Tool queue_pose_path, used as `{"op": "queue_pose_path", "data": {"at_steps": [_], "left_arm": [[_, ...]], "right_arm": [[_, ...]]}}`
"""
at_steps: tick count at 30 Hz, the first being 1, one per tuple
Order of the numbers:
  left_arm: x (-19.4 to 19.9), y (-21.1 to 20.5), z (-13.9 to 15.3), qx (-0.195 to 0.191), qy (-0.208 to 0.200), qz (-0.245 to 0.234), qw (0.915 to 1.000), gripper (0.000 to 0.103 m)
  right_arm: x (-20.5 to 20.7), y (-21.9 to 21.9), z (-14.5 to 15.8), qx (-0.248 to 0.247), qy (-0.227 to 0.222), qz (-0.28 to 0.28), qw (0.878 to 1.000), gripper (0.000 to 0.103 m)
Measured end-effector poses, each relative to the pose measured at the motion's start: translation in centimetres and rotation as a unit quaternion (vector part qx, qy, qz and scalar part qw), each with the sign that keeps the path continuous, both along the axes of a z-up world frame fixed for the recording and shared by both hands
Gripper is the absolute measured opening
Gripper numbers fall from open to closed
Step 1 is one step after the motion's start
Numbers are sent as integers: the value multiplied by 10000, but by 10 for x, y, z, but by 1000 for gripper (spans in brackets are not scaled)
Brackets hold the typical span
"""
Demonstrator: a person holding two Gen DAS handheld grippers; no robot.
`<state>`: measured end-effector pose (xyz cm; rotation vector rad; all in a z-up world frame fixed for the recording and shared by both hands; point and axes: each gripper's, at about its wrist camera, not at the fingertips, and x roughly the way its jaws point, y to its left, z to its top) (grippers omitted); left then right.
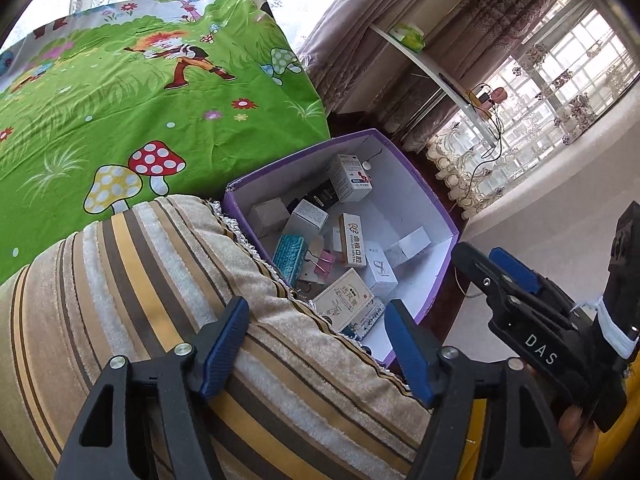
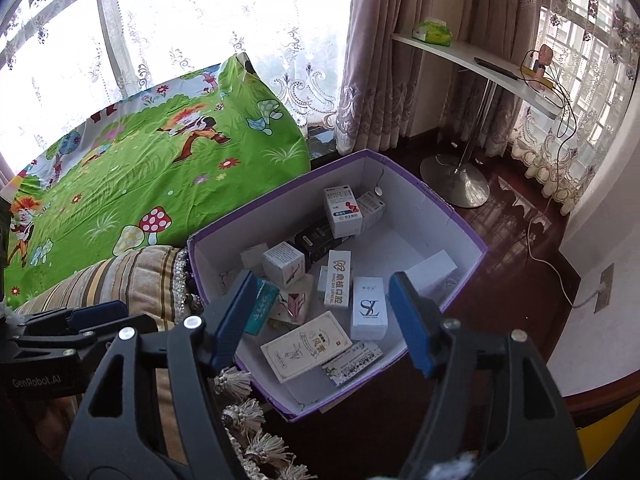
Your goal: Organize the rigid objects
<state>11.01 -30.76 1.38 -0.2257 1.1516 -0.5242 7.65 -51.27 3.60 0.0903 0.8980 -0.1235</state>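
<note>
The left gripper (image 1: 316,350) gapes empty over a striped cushion (image 1: 160,280); the right gripper (image 2: 322,320) hangs released, holding nothing, above the purple box (image 2: 460,292). Small cartons (image 2: 306,344) lie jumbled inside the box, just beside the cushion and green sheet (image 2: 160,168).

A purple box (image 2: 460,280) with a white inside is seen open on the dark floor, beside a striped cushion. Small cartons are piled loosely in it: a white one marked SL (image 2: 369,308) lies flat, a cream one (image 2: 306,346) lies tilted near the front wall, and a white one with red print (image 2: 343,211) stands upright at the back.
</note>
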Motion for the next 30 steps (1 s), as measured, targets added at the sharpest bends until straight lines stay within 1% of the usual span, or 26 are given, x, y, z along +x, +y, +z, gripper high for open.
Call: {"op": "queue_pose_path", "data": {"at_steps": [3, 6, 9, 15, 30], "left_arm": [[-1, -7, 0, 95, -67, -121, 9999, 87], [1, -7, -2, -28, -76, -191, 9998, 94], [2, -6, -2, -225, -59, -248, 9994, 100], [4, -5, -4, -260, -41, -251, 9993, 100], [3, -7, -4, -186, -65, -290, 9994, 100]], "right_arm": [[-8, 1, -2, 18, 98, 16, 9999, 72], [-10, 4, -3, -160, 93, 31, 9998, 72], [-10, 4, -2, -135, 90, 61, 9998, 72], [-9, 5, -3, -205, 93, 76, 9997, 72], [-9, 4, -5, -150, 129, 49, 9998, 72]]}}
